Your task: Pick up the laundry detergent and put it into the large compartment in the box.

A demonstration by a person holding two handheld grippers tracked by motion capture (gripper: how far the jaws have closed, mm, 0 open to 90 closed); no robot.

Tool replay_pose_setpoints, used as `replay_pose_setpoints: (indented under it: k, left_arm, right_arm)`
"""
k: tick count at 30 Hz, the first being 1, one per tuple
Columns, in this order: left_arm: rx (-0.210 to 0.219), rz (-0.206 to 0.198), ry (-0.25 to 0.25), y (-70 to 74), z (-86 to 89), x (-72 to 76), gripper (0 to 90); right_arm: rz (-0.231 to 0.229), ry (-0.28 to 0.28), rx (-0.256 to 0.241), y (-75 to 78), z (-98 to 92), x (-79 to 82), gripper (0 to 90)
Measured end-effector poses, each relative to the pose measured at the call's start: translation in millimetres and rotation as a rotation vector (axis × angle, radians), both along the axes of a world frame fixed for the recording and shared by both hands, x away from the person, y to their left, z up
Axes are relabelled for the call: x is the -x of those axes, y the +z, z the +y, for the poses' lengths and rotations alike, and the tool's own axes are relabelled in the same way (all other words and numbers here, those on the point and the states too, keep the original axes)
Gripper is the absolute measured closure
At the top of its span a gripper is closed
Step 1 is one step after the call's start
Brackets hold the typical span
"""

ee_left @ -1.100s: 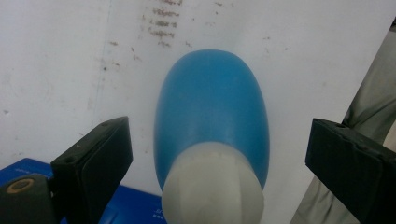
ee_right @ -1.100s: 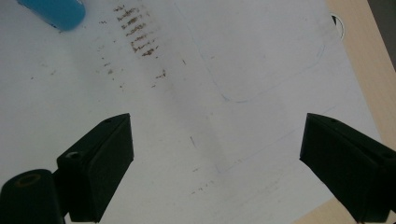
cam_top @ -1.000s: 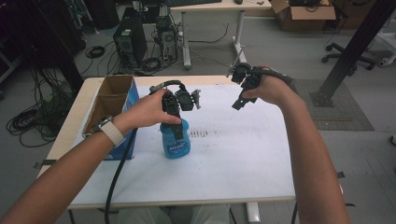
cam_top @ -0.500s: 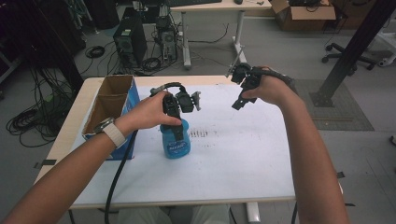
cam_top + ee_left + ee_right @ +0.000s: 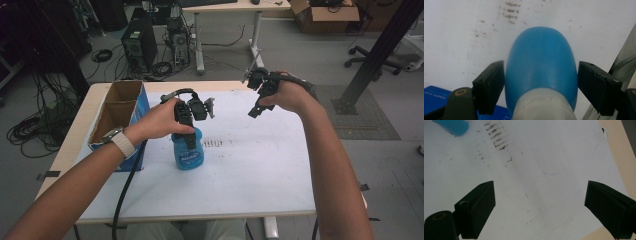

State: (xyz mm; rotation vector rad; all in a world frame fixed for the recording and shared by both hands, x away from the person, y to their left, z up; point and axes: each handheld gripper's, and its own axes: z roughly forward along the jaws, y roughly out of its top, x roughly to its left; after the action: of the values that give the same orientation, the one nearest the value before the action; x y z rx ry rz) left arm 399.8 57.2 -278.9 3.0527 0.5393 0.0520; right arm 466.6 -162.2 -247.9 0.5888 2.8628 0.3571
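Cardboard box (image 5: 116,112) with blue sides sat at the left of the high view, on the tabletop (image 5: 260,170), and my left forearm crossed in front of it from the lower left. Just right of the box, near the middle of the frame, the blue bottle (image 5: 188,154) stood upright on the white surface. My left gripper (image 5: 189,131) hung over the bottle from above. In the left gripper view the bottle (image 5: 541,67) filled the centre between my jaws; the left jaw lay against its side, and the right jaw stood a small gap off it, so the jaws were spread around it rather than clamped. Further right, toward the upper right of the high view, my right gripper (image 5: 256,106) hovered above the tabletop, well apart from the bottle. In the right gripper view its jaws were spread wide over the bare stained tabletop (image 5: 531,177), holding nothing, with the bottle (image 5: 452,126) at the upper left corner.
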Motion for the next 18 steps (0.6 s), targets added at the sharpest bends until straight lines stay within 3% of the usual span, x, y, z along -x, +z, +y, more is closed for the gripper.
replay_pose_setpoints:
  k: [18]
  left_arm:
    - [-0.005, 0.004, 0.011, -3.0, -0.1, -0.2, 31.8]
  right_arm:
    - [-0.004, 0.000, -0.001, 0.6, -1.7, 0.1, 9.6]
